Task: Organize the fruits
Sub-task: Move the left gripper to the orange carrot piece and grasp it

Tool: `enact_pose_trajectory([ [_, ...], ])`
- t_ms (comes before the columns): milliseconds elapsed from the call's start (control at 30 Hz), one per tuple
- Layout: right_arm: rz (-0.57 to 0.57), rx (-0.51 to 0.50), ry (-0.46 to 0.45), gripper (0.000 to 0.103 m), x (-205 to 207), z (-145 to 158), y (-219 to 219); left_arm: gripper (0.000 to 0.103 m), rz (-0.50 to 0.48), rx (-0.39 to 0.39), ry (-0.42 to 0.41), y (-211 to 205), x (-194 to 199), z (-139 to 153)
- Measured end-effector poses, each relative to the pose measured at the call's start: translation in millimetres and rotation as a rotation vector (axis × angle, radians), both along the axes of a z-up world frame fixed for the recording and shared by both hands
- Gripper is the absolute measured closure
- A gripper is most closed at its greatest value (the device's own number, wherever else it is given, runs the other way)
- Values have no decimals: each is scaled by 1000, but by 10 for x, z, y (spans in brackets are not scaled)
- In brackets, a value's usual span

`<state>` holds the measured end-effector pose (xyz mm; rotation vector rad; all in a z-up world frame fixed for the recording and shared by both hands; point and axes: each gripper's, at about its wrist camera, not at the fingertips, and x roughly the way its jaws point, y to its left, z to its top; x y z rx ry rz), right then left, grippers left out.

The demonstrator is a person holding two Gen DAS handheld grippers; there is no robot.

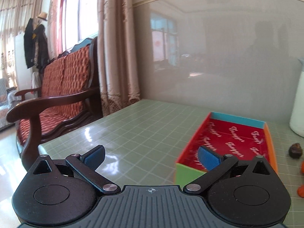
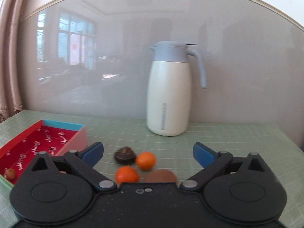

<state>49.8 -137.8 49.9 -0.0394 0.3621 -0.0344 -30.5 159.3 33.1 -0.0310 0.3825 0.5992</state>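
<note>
A shallow box (image 1: 231,138) with a red printed floor and blue, orange and green walls lies on the green table; in the right wrist view the same box (image 2: 38,142) holds one small brownish fruit (image 2: 10,173) near its front corner. Two oranges (image 2: 146,160) (image 2: 126,174), a dark brown fruit (image 2: 124,155) and a brown round fruit (image 2: 161,176) lie on the table between the right gripper's fingers. My right gripper (image 2: 148,153) is open and holds nothing. My left gripper (image 1: 152,157) is open and empty, its right pad over the box's near end.
A white jug with a grey-blue lid and handle (image 2: 171,95) stands at the back by the glossy wall. A dark fruit (image 1: 295,150) and orange pieces (image 1: 301,189) show at the right edge. A wooden sofa with orange cushions (image 1: 62,98) stands left of the table.
</note>
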Motion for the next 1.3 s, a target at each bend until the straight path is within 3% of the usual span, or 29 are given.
enact_pose_trajectory([
  [267, -250, 10, 14, 0, -106, -53, -776, 0, -291, 48, -62, -870, 99, 44],
  [500, -411, -4, -19, 0, -335, -80, -1270, 0, -475, 137, -3, -1523, 301, -103],
  [800, -491, 26, -14, 0, -528, -117, -1701, 1, -567, 257, 100, -2028, 521, -342],
  [1000, -567, 52, -33, 0, -677, -92, -1954, 2, -607, 255, 170, -2101, 663, -447],
  [1200, -656, 33, -38, 0, -729, -115, -2052, 23, -644, 183, 258, -2091, 819, -531],
  [1300, -634, 37, -37, 0, -712, -118, -2017, 44, -670, 169, 283, -2110, 855, -573],
])
